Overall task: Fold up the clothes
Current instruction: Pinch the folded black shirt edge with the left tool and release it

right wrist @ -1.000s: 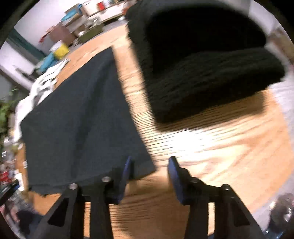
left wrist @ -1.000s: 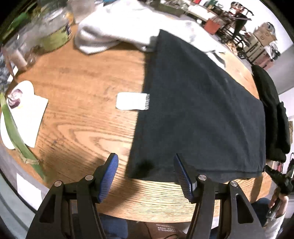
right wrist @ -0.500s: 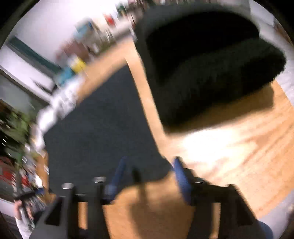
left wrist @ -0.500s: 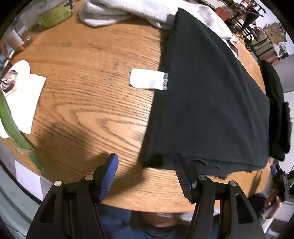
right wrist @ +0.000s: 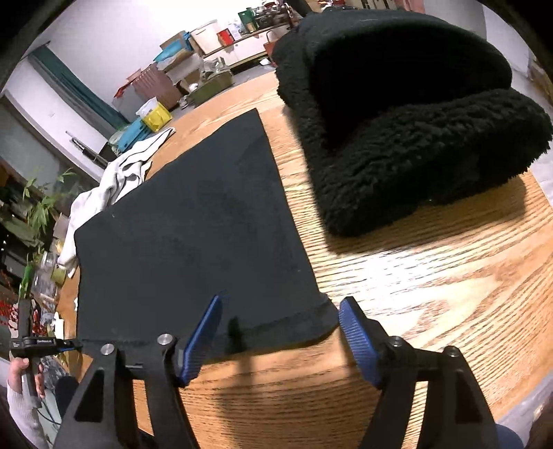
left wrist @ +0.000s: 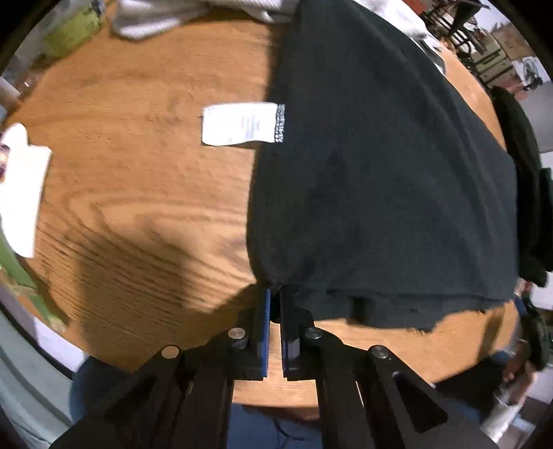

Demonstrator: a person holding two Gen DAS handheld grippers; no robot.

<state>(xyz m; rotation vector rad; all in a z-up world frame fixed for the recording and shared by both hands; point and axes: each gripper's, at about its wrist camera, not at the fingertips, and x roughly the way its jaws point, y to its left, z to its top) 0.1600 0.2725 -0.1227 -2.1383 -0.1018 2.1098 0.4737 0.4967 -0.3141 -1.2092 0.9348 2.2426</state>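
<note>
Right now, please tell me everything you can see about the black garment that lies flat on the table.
The black garment is a thin, matte fabric, folded into a flat rectangle on the wooden table. A white care label sticks out from its left edge. Its near hem looks slightly frayed and layered. The left gripper is shut on its near left corner. The right gripper, jaws opening, brackets the near right corner without pressing. A grey-white cloth touches its far end.

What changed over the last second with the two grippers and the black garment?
The left gripper came down and closed on the near left corner of the black garment. The right gripper let go of the right corner; its jaws are opening, the corner lying between them untouched. The garment, the fleece pile and the table stayed put.
</note>
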